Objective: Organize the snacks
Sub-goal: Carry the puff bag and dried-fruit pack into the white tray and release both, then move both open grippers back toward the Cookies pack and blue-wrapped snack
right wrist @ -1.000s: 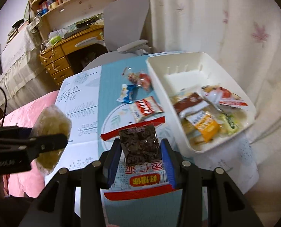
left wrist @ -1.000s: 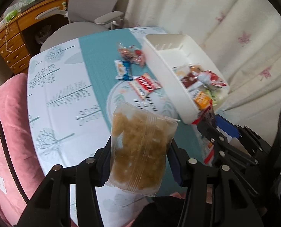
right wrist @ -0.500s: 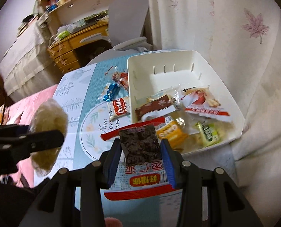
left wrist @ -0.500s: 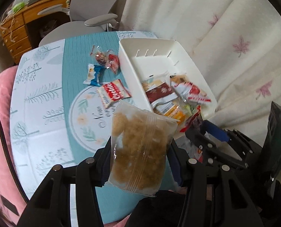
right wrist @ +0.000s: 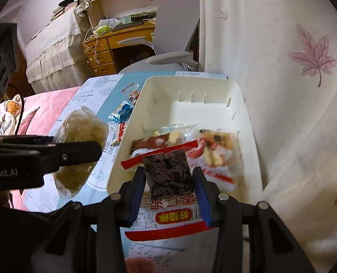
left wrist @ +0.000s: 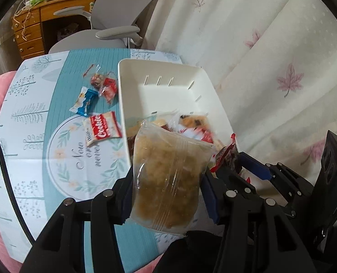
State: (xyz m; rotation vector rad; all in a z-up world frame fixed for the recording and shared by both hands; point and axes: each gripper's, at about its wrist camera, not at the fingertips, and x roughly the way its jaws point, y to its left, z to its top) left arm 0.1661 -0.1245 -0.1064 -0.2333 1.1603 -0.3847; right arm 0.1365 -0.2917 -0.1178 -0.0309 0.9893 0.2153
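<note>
Holding one snack in each gripper, both near the bin's [right wrist: 248, 122] near end. Left gripper [left wrist: 166, 182] pinching a clear bag [left wrist: 168, 177] of pale brown crumbly pieces, upright between the pads, long axis running forward along the fingers. Right gripper [right wrist: 169, 182] clamped on a red-and-white pack [right wrist: 168, 213] with a clear window of dark, wrinkled pieces, long axis likewise along the fingers, top edge over the near rim.

Lying ahead and slightly right of the left fingers: the bin, long axis running away from both cameras. Seen from the right wrist, pack tip above the snacks inside, while the bag hangs off to the left, over the cloth [left wrist: 34, 122] and outside the bin's left wall. Judged nearer to a drop, then: the right; for the left, a shift rightward over the wall first.

Bin: white plastic, rectangular, smooth, short slots along the walls, far half bare, near half heaped with glossy wrappers. Bag: thin crinkly film, soft, lumpy, likely to sag and slide on release. Pack: stiffer printed foil, flat.

On the cloth, left of the bin, three loose snacks: a red-and-white cookie pack [left wrist: 102, 128], a blue-and-white wrapper [left wrist: 85, 101], a small clear bundle with red [left wrist: 103, 84]. Cloth: teal and white, tree print, flat, faint fold creases.
</note>
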